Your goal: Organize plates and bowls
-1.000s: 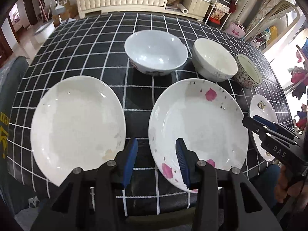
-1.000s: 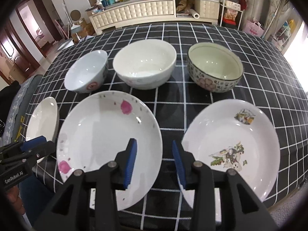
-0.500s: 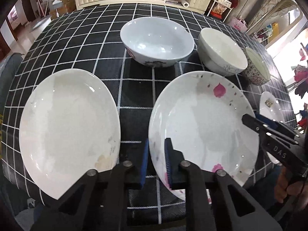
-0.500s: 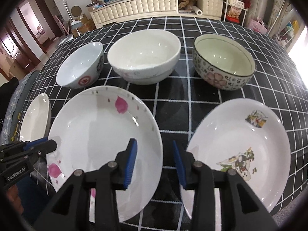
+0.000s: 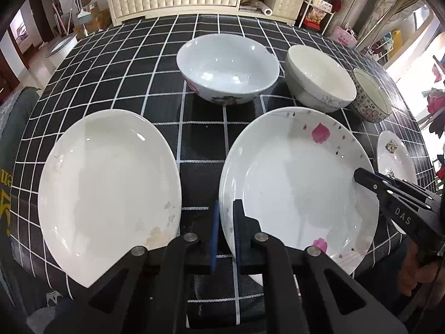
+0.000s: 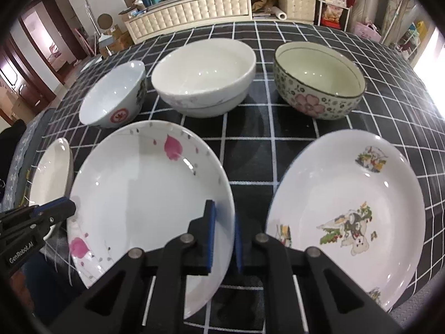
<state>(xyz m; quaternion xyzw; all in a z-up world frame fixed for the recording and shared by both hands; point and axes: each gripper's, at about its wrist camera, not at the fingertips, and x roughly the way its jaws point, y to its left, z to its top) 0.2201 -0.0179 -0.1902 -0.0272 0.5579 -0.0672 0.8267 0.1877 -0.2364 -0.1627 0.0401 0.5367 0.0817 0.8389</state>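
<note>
A white plate with pink petals (image 5: 300,183) (image 6: 144,194) lies on the black checked tablecloth (image 5: 125,83). My left gripper (image 5: 225,222) is shut on its left rim, which shows between the blue pads. My right gripper (image 6: 224,228) is closing on the plate's right rim, one pad over the inside and one outside. To the left lies a plain white plate (image 5: 108,183), to the right a cartoon-print plate (image 6: 347,217). Behind them stand a pale blue bowl (image 5: 228,66), a white bowl (image 6: 205,78) and a floral bowl (image 6: 319,83).
The table's near edge runs just under both grippers. A padded cream sideboard (image 6: 194,11) and cluttered shelves (image 6: 333,8) stand beyond the far edge. Part of a hand (image 5: 417,261) holds the right gripper's handle.
Both grippers came closer to the petal plate and their jaws closed over its opposite rims, the left one first, the right one in the last half second.
</note>
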